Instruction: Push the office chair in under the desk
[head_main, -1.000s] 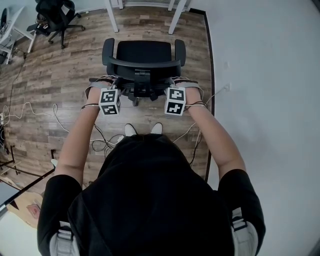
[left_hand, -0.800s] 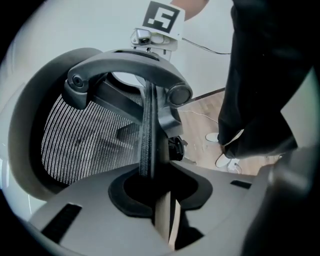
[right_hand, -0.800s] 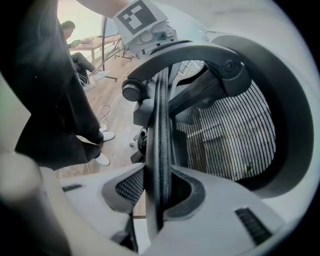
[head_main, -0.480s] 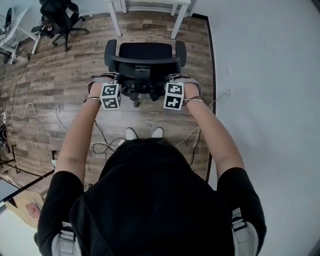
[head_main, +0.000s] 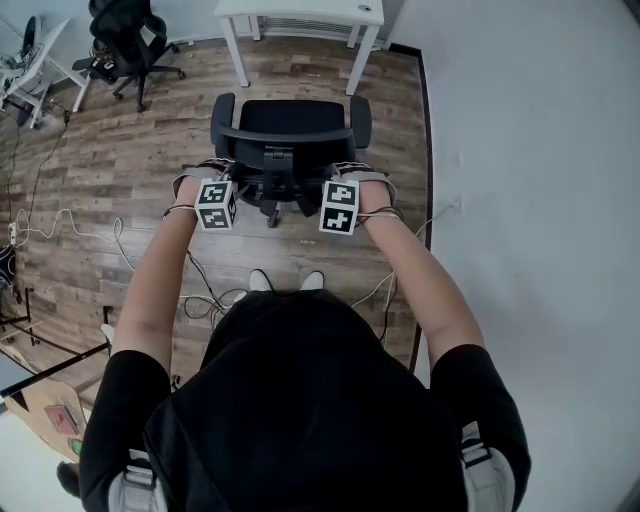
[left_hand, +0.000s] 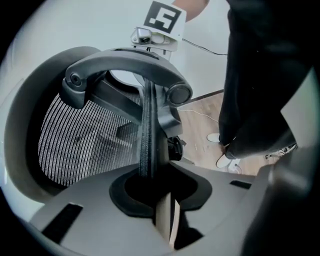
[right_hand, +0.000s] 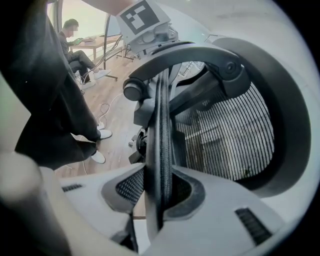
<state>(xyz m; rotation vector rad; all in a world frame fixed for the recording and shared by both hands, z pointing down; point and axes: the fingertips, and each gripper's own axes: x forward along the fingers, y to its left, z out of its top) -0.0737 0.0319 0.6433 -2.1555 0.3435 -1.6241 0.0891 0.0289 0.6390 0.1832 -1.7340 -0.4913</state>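
A black office chair (head_main: 290, 118) with a mesh backrest stands on the wood floor in front of the white desk (head_main: 300, 12), its seat facing the desk legs. My left gripper (head_main: 230, 172) grips the backrest's left edge and my right gripper (head_main: 346, 172) grips its right edge. In the left gripper view the jaws (left_hand: 152, 175) press on the backrest's thin black rim (left_hand: 146, 135). In the right gripper view the gripper (right_hand: 160, 192) clamps the rim (right_hand: 162, 130) in the same way. The chair's base is mostly hidden under the seat.
A second black chair (head_main: 130, 40) stands at the far left beside another white table. Cables (head_main: 70, 228) trail over the floor at the left and near my shoes (head_main: 286, 281). A white wall (head_main: 530, 200) runs along the right. A seated person (right_hand: 75, 42) shows in the right gripper view.
Both grippers and the chair have moved forward toward the desk. More of the desk top now shows at the top of the head view. The grips have not altered.
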